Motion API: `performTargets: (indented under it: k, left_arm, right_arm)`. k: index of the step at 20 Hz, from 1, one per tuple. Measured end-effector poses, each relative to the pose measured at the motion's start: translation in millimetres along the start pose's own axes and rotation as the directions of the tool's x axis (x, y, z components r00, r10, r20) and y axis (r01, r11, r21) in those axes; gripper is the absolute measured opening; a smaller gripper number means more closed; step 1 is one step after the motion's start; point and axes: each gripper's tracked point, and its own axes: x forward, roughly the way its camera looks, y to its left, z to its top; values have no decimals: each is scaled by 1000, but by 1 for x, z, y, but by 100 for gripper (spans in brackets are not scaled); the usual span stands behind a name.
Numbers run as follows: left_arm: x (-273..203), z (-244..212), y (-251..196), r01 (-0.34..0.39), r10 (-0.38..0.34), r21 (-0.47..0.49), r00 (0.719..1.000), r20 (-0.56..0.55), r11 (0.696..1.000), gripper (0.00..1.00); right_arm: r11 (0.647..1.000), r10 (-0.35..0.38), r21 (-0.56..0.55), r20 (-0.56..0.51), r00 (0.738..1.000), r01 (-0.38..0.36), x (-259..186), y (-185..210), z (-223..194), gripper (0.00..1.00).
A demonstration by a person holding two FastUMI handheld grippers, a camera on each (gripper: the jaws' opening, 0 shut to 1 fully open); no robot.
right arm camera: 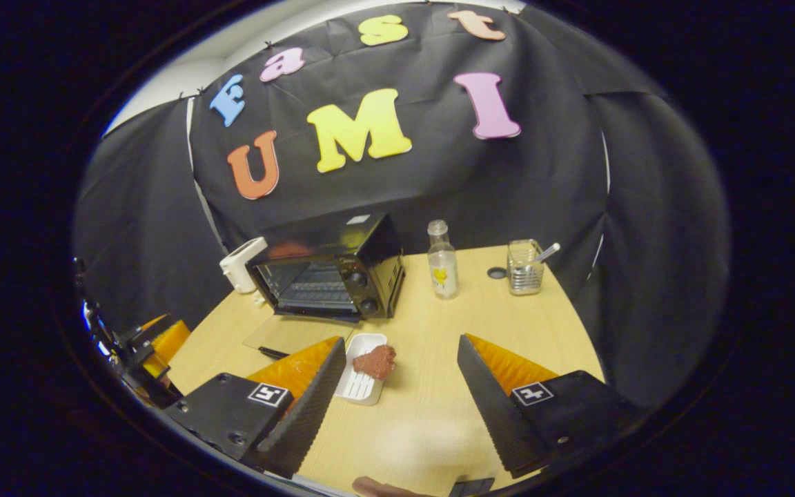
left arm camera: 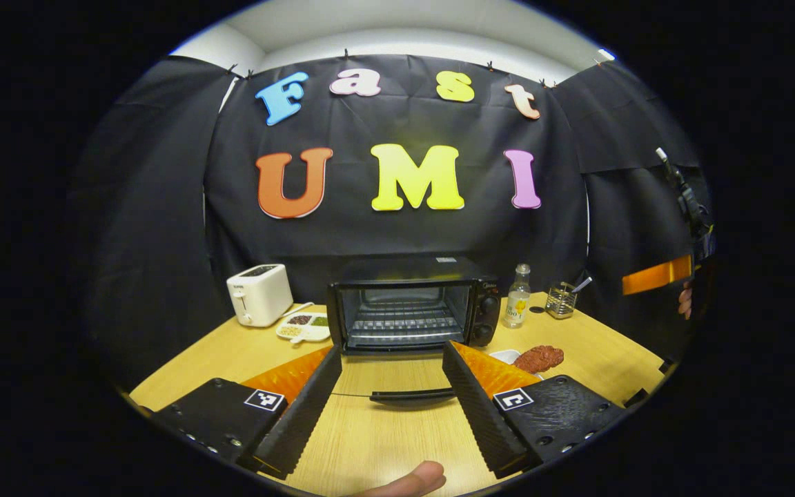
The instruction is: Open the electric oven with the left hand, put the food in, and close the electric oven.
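The oven (left arm camera: 411,307) stands open at the table's (left arm camera: 384,442) far side, its door (left arm camera: 387,378) folded flat onto the wood with the handle (left arm camera: 411,395) toward us. Our left gripper (left arm camera: 392,390) sits just in front of that door, fingers spread wide and holding nothing, the handle between them. Our right gripper (right arm camera: 397,386) is also wide and empty, hovering in front of the oven and to its right. The food (right arm camera: 374,361), a reddish lump, lies on a white tray (right arm camera: 359,383) just before the oven's knob side. Beyond the oven's right side stand a bottle (right arm camera: 442,269) and a wire holder (right arm camera: 524,268); a toaster (left arm camera: 259,295) stands on its left.
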Motion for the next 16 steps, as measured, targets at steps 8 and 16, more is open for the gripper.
performTargets:
  k: [8,16]
  left_arm:
    - [-60,52,15,-61,60,4,991,122,998,95]
    - [-102,50,21,2,8,-87,994,107,996,95]
  right_arm:
    - [974,162,192,-223,961,-119,77,7,-49,91]
    - [922,267,354,-292,918,-155,127,19,-67,68]
